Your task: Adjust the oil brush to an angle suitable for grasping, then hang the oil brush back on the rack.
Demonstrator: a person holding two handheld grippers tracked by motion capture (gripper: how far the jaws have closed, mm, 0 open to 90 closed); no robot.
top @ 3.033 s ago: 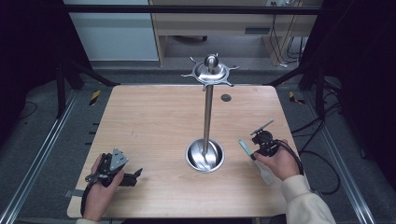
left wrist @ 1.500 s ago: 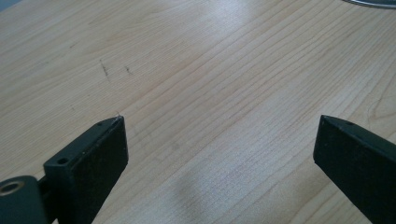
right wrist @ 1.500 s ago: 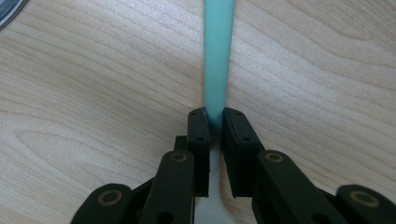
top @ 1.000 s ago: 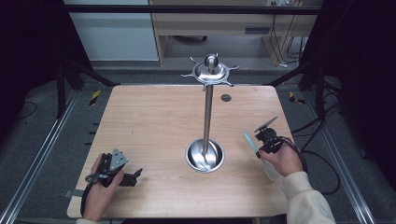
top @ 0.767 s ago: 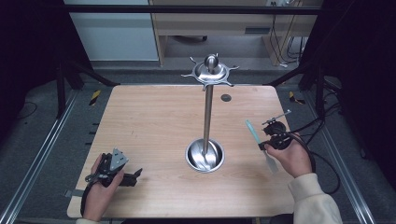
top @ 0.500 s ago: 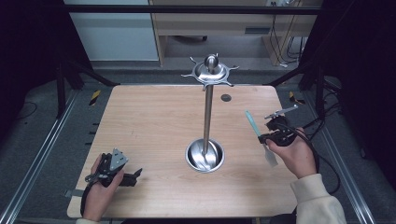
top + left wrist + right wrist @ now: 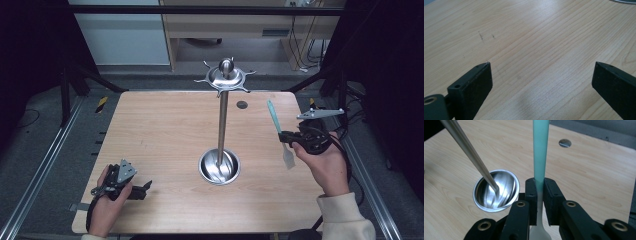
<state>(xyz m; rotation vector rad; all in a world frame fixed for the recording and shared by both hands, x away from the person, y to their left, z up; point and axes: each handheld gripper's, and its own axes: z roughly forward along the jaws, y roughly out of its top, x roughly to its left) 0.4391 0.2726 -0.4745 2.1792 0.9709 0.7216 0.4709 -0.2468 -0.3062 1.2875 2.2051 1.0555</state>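
Observation:
A utensil with a teal handle and a pale white head is held clear of the table at the right. My right gripper is shut on its neck, teal handle pointing away and white head hanging toward the person. In the right gripper view the utensil rises straight up from between the pads of the gripper. A steel stand rises mid-table from a bowl-shaped base to a hooked disc. At the table's near left my left gripper rests, open over bare wood.
The stand's base and slanting pole lie left of the held utensil. A round grommet hole sits in the wooden table behind the stand. Metal rails run along both table sides, and cables trail at the right.
My right hand has lifted the utensil off the table and carried it up and farther back on the right. The left hand has stayed put.

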